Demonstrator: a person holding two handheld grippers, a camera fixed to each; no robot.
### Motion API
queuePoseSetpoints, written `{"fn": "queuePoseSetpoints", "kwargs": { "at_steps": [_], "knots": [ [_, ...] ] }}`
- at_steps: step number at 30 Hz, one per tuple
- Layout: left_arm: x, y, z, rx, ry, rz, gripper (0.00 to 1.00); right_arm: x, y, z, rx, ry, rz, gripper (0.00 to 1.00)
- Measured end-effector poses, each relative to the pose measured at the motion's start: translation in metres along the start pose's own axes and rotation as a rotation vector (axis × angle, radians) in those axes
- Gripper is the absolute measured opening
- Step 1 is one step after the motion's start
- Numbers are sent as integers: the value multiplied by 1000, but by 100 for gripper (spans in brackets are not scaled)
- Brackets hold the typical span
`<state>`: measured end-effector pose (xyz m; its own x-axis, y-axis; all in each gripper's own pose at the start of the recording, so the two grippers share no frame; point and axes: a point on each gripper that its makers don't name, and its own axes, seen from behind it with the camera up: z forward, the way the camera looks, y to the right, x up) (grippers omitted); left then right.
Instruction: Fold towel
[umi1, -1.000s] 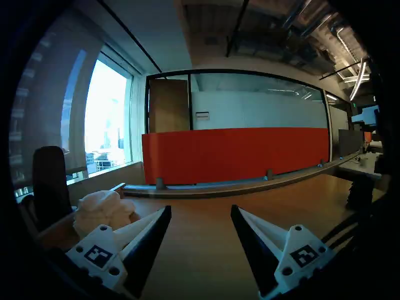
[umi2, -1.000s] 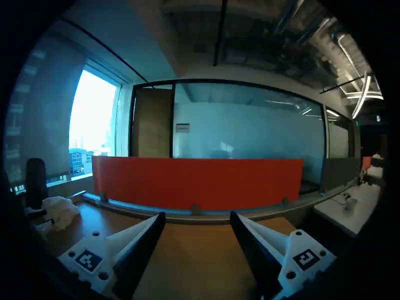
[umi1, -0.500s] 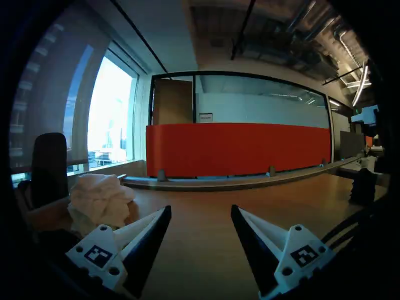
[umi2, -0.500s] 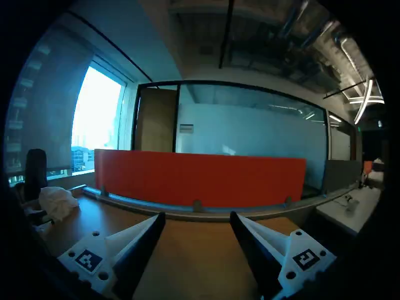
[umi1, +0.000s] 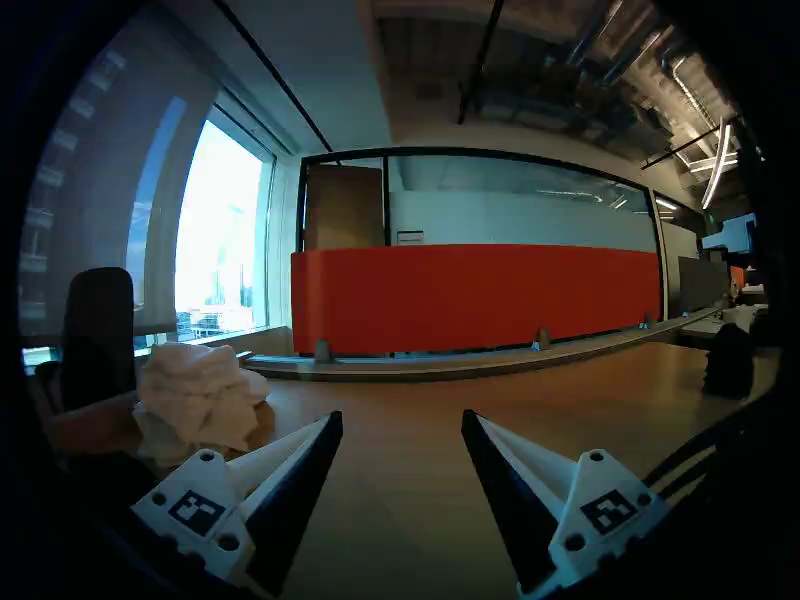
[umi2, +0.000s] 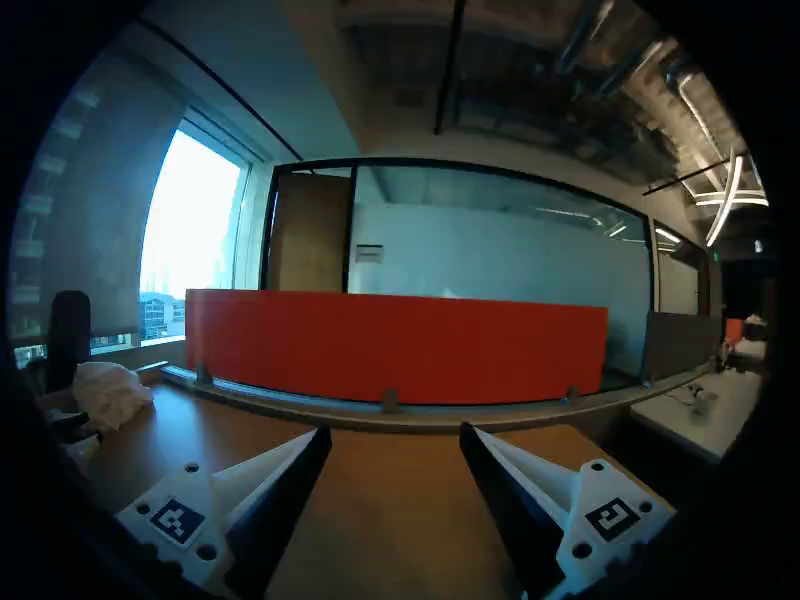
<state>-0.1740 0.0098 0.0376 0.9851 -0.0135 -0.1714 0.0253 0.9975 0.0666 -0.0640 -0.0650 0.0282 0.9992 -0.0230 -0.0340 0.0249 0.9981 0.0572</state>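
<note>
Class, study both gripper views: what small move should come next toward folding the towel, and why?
Probably swing the left gripper leftward to the crumpled towel: it lies bunched on the desk, left of that gripper's open jaws, untouched. The right gripper, also open and empty, looks farther from it.

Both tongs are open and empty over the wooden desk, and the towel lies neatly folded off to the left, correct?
Not quite: the towel is a crumpled heap, not neatly folded, as the left gripper view shows. The left tongs and right tongs are open and empty over the wooden desk.
</note>
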Motion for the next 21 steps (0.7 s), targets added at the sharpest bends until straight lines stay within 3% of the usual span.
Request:
{"fn": "queuePoseSetpoints", "kwargs": {
  "at_steps": [14,21],
  "knots": [
    [-11,-4,-1,12,-12,10,88,-12,7,-2,-9,-14,1,100],
    [-16,-5,1,7,-21,-19,88,-13,6,-4,-9,-15,-4,100]
  ]
}}
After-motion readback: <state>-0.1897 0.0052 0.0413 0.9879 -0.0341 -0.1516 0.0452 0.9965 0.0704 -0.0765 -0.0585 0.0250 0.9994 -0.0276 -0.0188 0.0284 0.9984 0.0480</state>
